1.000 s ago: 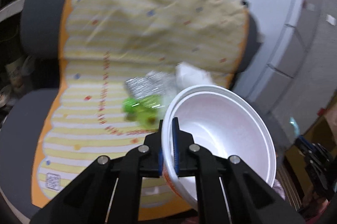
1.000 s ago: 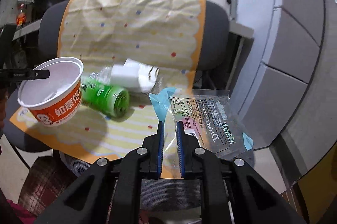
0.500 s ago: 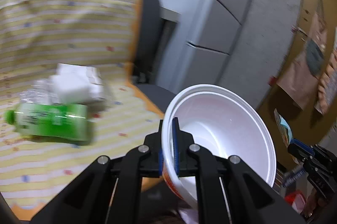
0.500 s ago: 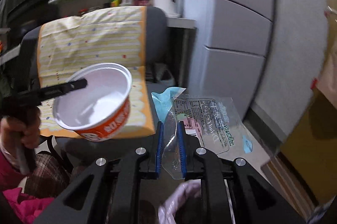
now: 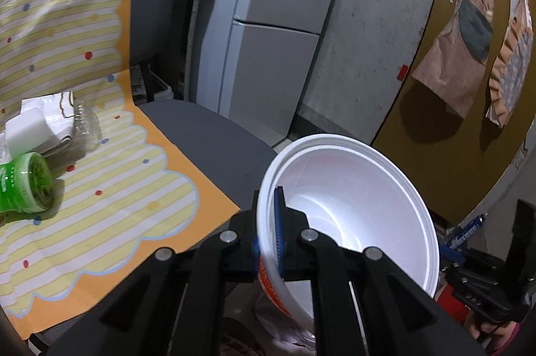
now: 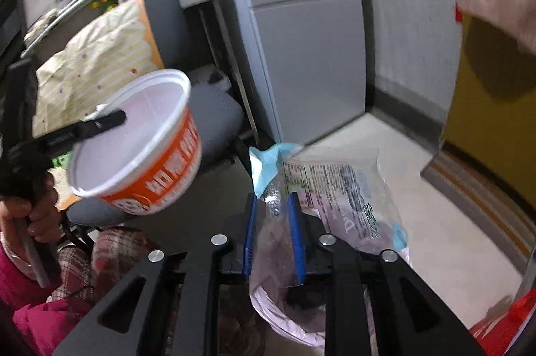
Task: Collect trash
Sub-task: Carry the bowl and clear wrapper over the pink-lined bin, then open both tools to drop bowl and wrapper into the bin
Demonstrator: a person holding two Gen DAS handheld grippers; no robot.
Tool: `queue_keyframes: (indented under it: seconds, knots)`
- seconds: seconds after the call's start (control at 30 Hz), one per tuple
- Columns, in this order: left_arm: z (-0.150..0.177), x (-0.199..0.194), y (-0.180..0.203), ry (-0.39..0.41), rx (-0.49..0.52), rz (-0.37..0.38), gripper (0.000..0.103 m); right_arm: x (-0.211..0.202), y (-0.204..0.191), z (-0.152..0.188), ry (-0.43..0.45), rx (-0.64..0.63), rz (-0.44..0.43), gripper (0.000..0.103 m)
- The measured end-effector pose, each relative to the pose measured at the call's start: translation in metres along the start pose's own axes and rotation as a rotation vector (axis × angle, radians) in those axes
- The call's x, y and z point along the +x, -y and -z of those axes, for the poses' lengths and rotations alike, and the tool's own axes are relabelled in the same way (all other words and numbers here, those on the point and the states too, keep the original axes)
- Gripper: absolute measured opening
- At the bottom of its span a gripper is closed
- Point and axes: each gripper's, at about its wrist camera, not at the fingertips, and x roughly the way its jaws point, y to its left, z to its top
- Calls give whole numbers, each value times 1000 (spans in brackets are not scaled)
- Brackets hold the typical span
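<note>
- Left wrist view: the left gripper (image 5: 268,242) is clenched on the near rim of the white noodle bowl (image 5: 361,208), held tilted off the right edge of the grey chair (image 5: 214,141). Far left on the striped paper (image 5: 110,188) lie a green bottle (image 5: 23,185) and a white sponge (image 5: 26,128).
- Right wrist view: the right gripper (image 6: 274,232) has its jaws opening, the clear snack bag (image 6: 338,191) between them, over a pale bin bag (image 6: 284,315). At left, a hand (image 6: 30,215) holds the bowl aloft.
</note>
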Motion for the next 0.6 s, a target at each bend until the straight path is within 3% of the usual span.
queue_keyframes:
  seconds: [0.03, 0.13, 0.3, 0.6]
  knots:
    - [1, 3, 3, -6, 4, 0, 5, 3, 3, 2, -11, 4, 3, 25]
    - [3, 12, 12, -25, 15, 2, 5, 8, 12, 5, -22, 22, 15, 43]
    - [7, 27, 28, -59, 50, 24, 5, -3, 25, -2, 36, 51, 48, 43]
    - [25, 68, 75, -186, 150, 141, 5, -63, 47, -30, 264, 122, 125, 45]
